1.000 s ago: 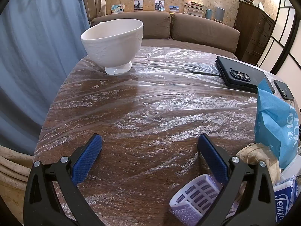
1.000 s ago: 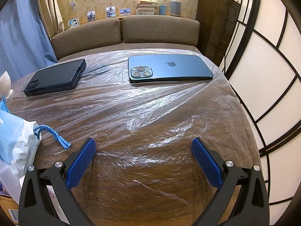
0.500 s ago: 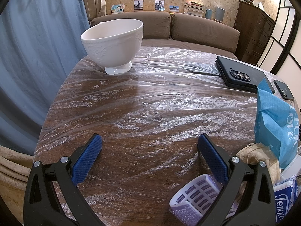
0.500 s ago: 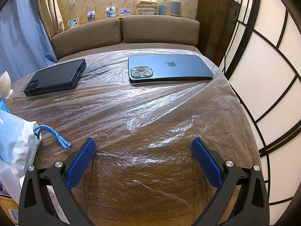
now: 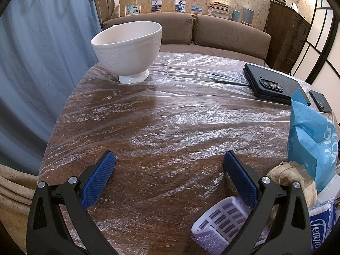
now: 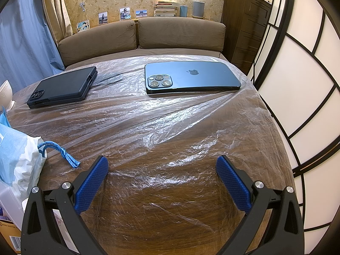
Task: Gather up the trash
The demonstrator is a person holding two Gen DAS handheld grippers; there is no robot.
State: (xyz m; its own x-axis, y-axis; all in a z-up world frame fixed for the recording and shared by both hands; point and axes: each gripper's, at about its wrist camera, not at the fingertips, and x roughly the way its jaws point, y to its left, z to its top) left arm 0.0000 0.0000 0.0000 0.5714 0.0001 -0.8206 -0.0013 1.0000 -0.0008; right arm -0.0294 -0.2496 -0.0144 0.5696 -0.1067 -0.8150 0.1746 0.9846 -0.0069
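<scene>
My left gripper hangs open over the plastic-covered round table, nothing between its blue pads. To its right lies a heap of litter: a crumpled brown paper wad, a blue and white bag, a tissue packet and a white slotted plastic piece, partly behind the right finger. My right gripper is open too, above bare table. The same blue bag with its blue drawstring sits at that view's left edge.
A white footed bowl stands at the far left of the table. A black cased phone and a blue phone lie at the back. A cardboard box corner shows lower left. A sofa and curtain stand behind.
</scene>
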